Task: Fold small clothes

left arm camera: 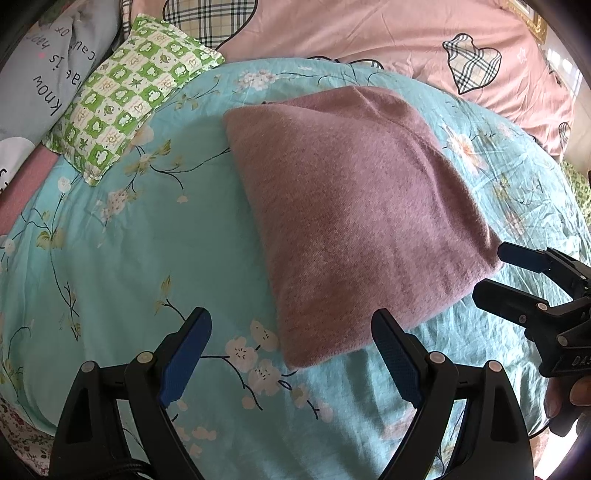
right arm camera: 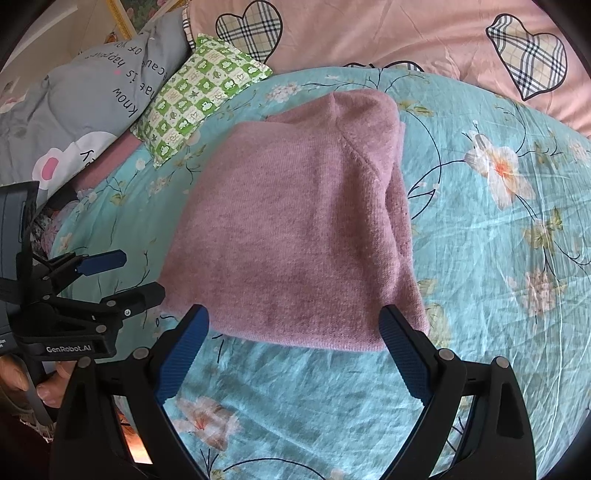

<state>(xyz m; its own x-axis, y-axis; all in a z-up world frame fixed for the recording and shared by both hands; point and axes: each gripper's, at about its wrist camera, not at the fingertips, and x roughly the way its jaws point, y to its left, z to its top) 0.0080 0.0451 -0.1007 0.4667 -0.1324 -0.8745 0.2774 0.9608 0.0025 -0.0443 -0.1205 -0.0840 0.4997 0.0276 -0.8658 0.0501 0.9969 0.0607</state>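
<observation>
Sweater (left arm camera: 354, 221), mauve and folded, lies mid-bed on the teal floral sheet (left arm camera: 110, 258), just ahead of 2 wide, empty claws: left gripper (left arm camera: 291, 354) near its left corner, right gripper (right arm camera: 295, 354) at its near edge.

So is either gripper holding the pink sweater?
No, the left gripper and right gripper stand open, clear of the folded sweater.

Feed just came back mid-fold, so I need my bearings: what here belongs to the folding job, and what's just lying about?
Job:
- mauve sweater, folded on the quilt
- left gripper, open, empty
- right gripper, open, empty

Lying about:
- teal floral quilt, the work surface
- green checked pillow
- grey lettered pillow
- pink heart-print cover
</observation>
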